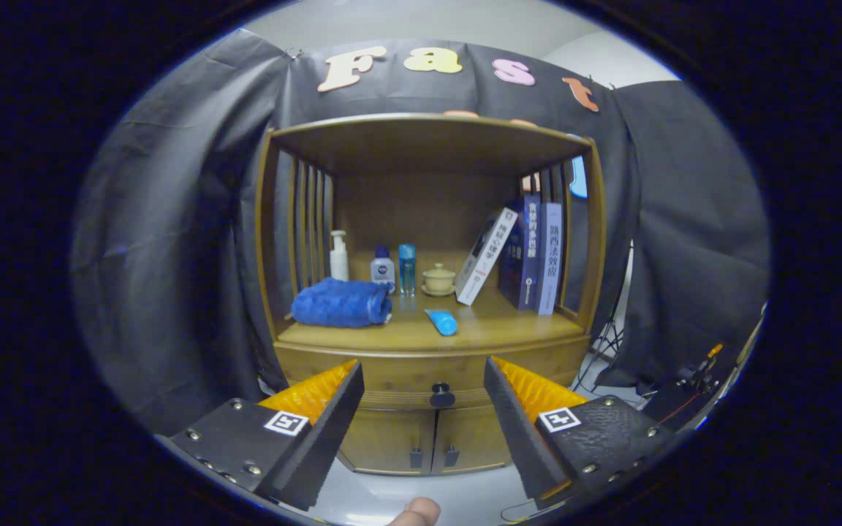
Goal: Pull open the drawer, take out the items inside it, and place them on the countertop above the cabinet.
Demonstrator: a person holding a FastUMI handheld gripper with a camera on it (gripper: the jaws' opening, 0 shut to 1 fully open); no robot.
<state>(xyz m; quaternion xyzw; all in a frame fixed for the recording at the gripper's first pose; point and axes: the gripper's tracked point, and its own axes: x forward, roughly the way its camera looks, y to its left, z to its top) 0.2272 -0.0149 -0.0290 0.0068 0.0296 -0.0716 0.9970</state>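
The tongs (423, 387) are spread wide with nothing between them, lined up so the round dark knob (442, 395) of the shut wooden drawer (406, 372) sits just ahead, while a rolled blue towel (340, 302) and a small blue tube (441, 321) lie beyond on the wooden countertop (509, 329).

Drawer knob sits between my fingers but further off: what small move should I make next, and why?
The drawer is shut; the gripper is open, its fingers framing the knob but short of it. That fits before opening or after closing, so probably hold the line-up; only if the drawer is unemptied, ease straight ahead.
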